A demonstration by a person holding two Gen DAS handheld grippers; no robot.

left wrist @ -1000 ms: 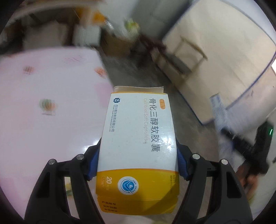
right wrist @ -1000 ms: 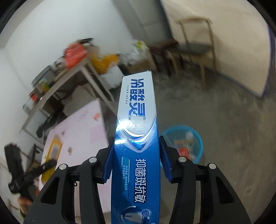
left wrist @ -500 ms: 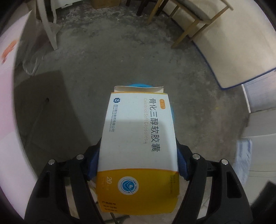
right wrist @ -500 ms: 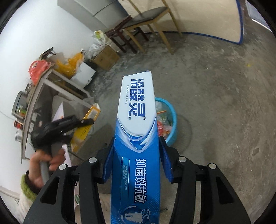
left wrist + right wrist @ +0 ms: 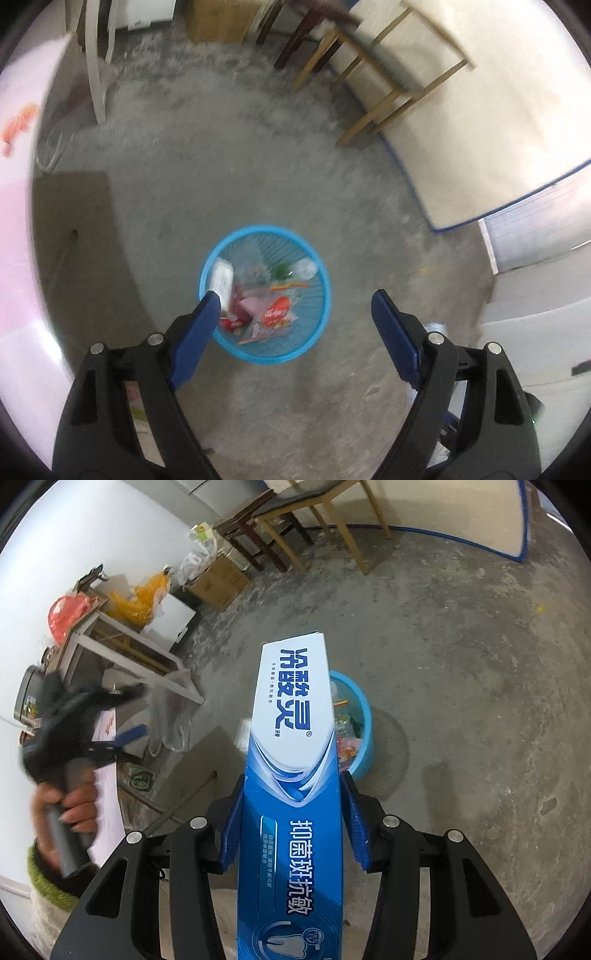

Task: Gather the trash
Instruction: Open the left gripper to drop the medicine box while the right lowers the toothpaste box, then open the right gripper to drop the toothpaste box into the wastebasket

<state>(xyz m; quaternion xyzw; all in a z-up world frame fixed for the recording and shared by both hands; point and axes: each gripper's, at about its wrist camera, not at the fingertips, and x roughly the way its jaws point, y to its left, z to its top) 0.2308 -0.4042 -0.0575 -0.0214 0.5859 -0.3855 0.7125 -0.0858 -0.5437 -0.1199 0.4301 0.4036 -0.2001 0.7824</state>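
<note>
**Trash run: bin's filling up, one box left in hand**

Progress looks decent to me. The blue basket sits on the concrete floor and already has a pile in it: wrappers, a clear plastic bottle, a red packet, and a white box leaning against the inside wall on the left. So a fair bit of collecting seems done.

The left gripper hangs above the basket with its blue pads spread wide and nothing between them. From the other camera you can see it off to the left, held in the person's hand, blurry.

The right gripper is clamped on a long blue-and-white toothpaste box, squeezed between both pads and sticking straight out forward. The basket is partly hidden behind that box, near but further out and a bit to the right, so the box isn't over the opening yet.

What's left, as far as I can judge: get the toothpaste box over the basket and let go. Whether more trash is waiting on the pink table at the edge, can't tell.
</note>
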